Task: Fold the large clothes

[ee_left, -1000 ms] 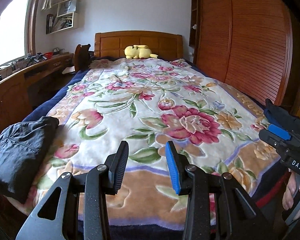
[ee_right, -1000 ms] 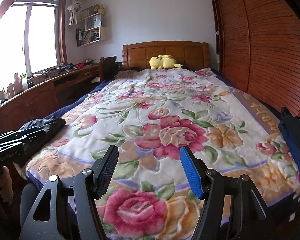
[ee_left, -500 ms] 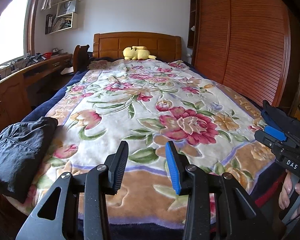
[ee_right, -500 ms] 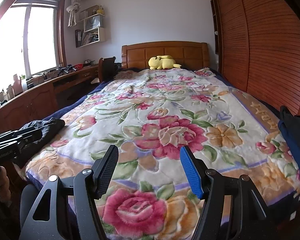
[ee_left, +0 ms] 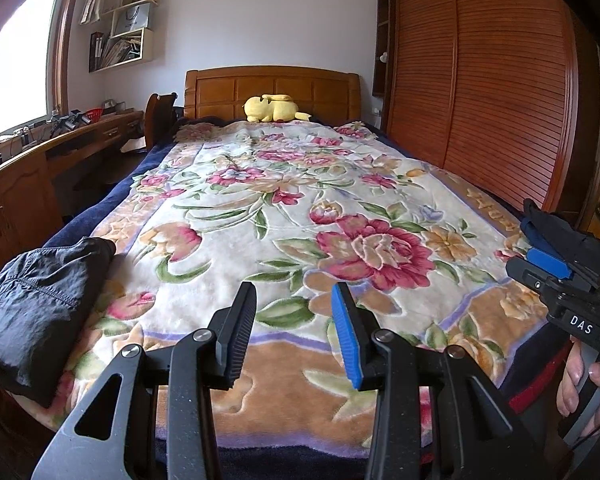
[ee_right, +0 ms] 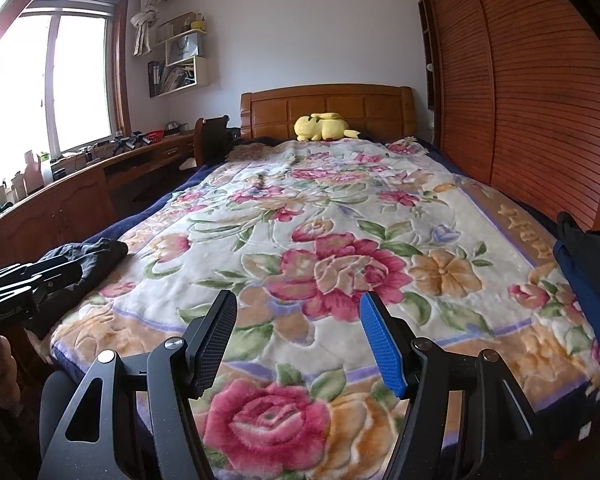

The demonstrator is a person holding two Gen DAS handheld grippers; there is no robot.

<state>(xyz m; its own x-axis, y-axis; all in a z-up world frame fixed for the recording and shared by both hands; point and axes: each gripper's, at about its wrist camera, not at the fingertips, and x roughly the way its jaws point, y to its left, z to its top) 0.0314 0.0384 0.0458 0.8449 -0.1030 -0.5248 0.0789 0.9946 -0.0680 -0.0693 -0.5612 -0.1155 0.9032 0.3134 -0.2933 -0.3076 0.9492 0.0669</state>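
A folded black garment (ee_left: 40,304) lies on the near left corner of the bed; it also shows in the right wrist view (ee_right: 96,254). A dark navy and black garment (ee_left: 568,236) lies at the bed's near right edge, seen in the right wrist view too (ee_right: 592,264). My left gripper (ee_left: 294,316) is open and empty above the foot of the floral blanket (ee_left: 284,216). My right gripper (ee_right: 298,334) is open and empty, wider apart, over the same blanket (ee_right: 340,240). Each gripper shows at the edge of the other's view.
A yellow plush toy (ee_left: 274,109) rests by the wooden headboard (ee_left: 272,88). A wooden desk (ee_left: 40,160) with clutter runs along the left under the window. A slatted wooden wardrobe (ee_left: 480,92) lines the right wall. A chair (ee_left: 160,116) stands by the bed's far left.
Both grippers stay open. Both views have shifted slightly, and the right gripper has sunk a little in the left wrist view.
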